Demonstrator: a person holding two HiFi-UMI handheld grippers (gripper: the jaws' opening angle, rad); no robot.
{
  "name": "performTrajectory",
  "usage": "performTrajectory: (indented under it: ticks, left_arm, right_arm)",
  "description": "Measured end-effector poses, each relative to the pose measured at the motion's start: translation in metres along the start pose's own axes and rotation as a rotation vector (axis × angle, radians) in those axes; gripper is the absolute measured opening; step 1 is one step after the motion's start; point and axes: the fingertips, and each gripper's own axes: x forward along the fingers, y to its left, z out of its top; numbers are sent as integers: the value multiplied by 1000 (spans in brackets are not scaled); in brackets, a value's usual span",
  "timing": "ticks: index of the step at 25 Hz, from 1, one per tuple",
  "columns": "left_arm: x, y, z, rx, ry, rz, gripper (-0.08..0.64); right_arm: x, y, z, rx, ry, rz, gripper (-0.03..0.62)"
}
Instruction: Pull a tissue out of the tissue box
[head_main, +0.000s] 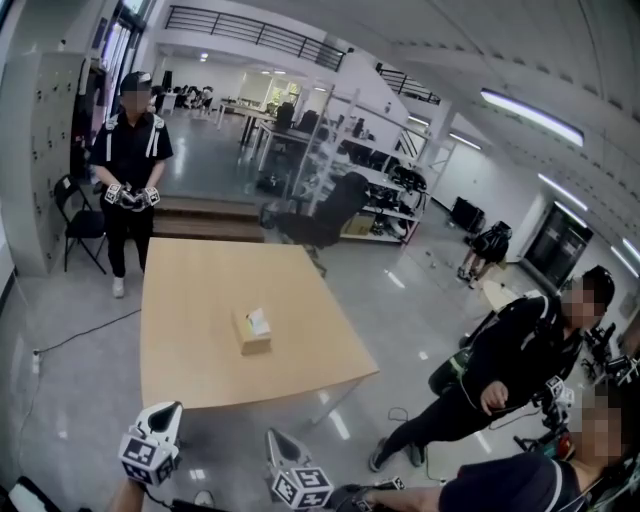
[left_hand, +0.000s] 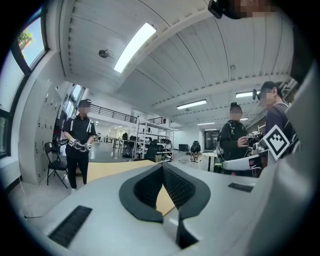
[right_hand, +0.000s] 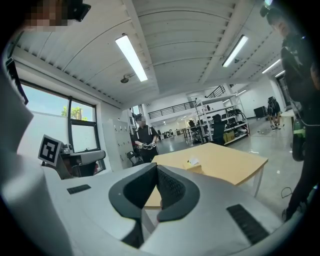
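A small tan tissue box (head_main: 252, 333) sits near the middle of the light wooden table (head_main: 190, 370), with a white tissue (head_main: 258, 320) sticking out of its top. In the right gripper view the tissue box (right_hand: 195, 163) appears small and far off, just right of the jaw tips. My left gripper (head_main: 172, 408) and right gripper (head_main: 272, 436) hover side by side before the table's near edge, well short of the box. The left gripper (left_hand: 161, 165) and the right gripper (right_hand: 156, 166) both have their jaws shut with nothing between them. The left gripper view does not show the box.
A person in black (head_main: 128, 150) stands at the table's far left end holding grippers, beside a folding chair (head_main: 80, 220). A dark office chair (head_main: 325, 215) stands beyond the far edge. Another person (head_main: 500, 360) moves on the floor to the right. A cable (head_main: 80, 335) lies left of the table.
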Motion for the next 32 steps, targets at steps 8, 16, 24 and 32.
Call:
performTrajectory:
  ticks: [8,16,24,32]
  left_arm:
    - [47,32,8,4,16,-20,8]
    - [100,62,19,14,9,-44,8]
    - [140,85,27,14,-5,-51,8]
    - [164,102,20,8,7,-60,8]
  right_arm:
    - [51,-12,18,0,5,-23,11]
    - [101,-33,44,-4,-12,-52,11]
    - [138,-49,55,-6,-25,-66,11]
    - [167,-60,57,-5,-10,-77,11]
